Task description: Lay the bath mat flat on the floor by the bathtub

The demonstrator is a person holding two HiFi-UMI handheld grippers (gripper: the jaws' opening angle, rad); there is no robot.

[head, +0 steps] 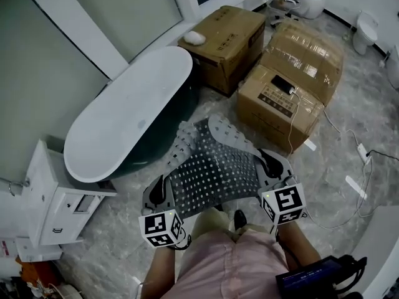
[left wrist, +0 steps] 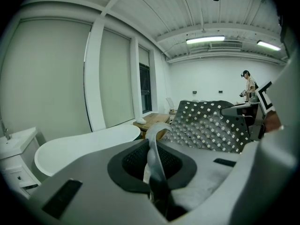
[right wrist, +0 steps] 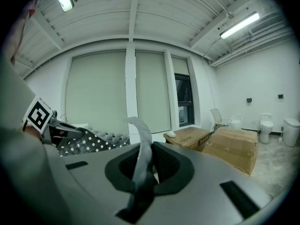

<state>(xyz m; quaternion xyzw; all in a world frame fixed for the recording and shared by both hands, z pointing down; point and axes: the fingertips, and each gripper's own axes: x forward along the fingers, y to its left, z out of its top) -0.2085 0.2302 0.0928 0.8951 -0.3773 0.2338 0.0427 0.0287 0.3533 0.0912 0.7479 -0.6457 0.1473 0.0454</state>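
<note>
Our left gripper (head: 161,192) and right gripper (head: 274,167) each clamp the bath mat (head: 215,167). Beside the bathtub (head: 124,114), its curled far end may fold under.

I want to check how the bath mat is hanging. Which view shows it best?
The head view: the bath mat shows nearly whole, spread beside the bathtub. The left gripper view shows a pinched edge and the perforated sheet beyond; the right gripper view only a pinched edge and a strip.
</note>
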